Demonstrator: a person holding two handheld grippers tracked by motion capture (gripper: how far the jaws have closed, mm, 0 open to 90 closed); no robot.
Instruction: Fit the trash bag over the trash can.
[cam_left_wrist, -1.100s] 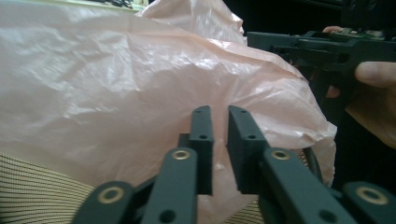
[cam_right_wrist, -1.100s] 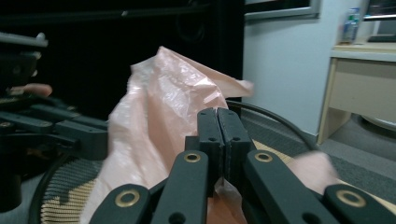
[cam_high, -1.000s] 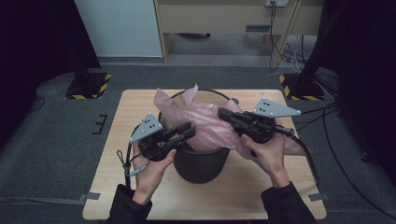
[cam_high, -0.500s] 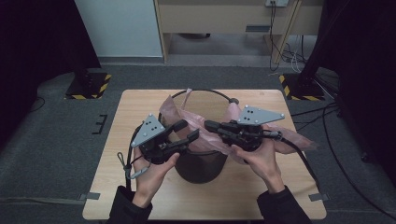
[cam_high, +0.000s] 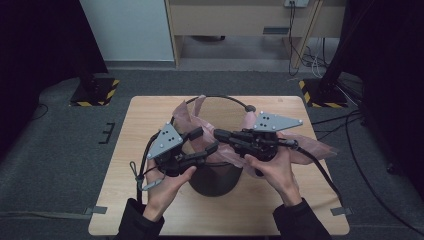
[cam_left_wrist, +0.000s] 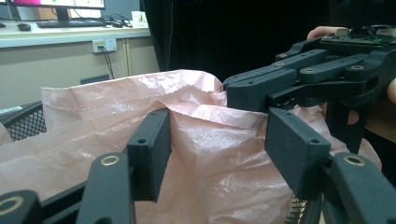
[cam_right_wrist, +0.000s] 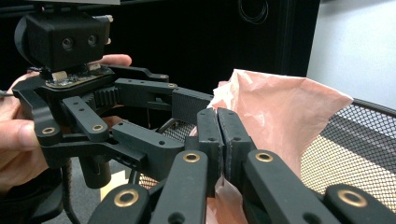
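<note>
A black mesh bin stands mid-table with a pink plastic bag draped in and over it. My right gripper is shut on a fold of the bag's edge and holds it up above the bin. My left gripper is open, tip to tip with the right one. In the left gripper view the bag lies between the left gripper's spread jaws, and the right gripper pinches the film just beyond. The right gripper sees the left gripper open beside it.
The wooden table has bare room around the bin. The bag trails over the table toward its right edge. The bin's mesh wall and wire rim rise behind the grippers. Cables trail from both grippers.
My right gripper has carried the pinched bag edge left toward the bin's middle. The left gripper has shifted right to meet it, jaws still open.
</note>
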